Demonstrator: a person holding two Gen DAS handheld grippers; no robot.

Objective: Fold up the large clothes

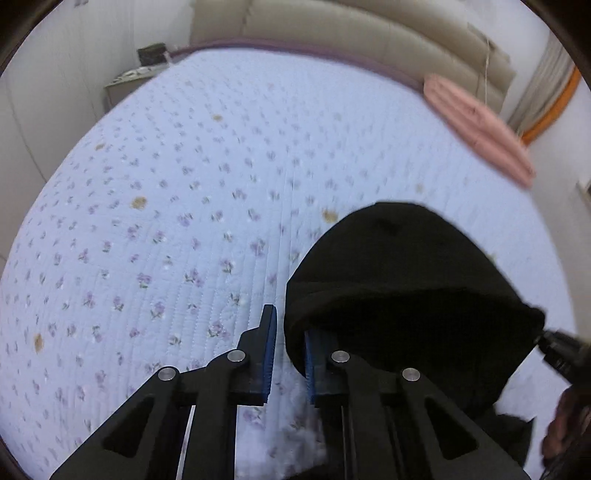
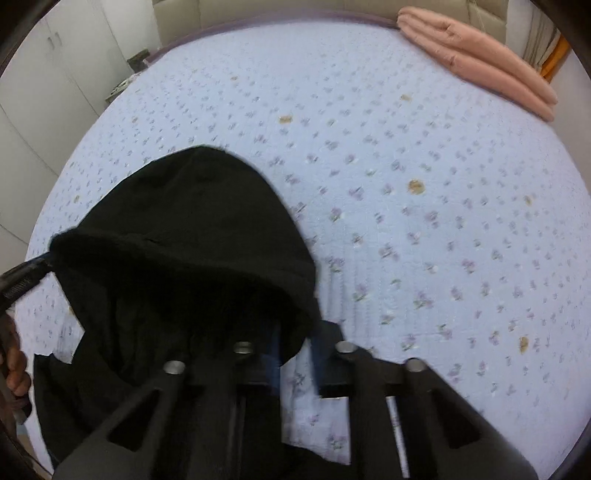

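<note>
Two grippers on one piece. Left gripper [image 1: 290, 323]: jaws drawn nearly together, pinching the edge of the black hooded garment [image 1: 399, 277], cloth draped over the right-hand finger. Right gripper [image 2: 301, 341]: blurred, jaws closed on the opposite edge of the same hood. Hood stretched between the two, dome pointing away toward the headboard [image 1: 351, 33], rest of the garment bunched near the foot of the frame. Underneath, pale blue quilted bedspread [image 1: 166, 184] with small purple flowers and a few brown spots. Far right corner of the bed: folded pink quilt [image 1: 480, 125], well apart from the garment. Far left, nightstand [image 1: 125, 85] beside the bed.
</note>
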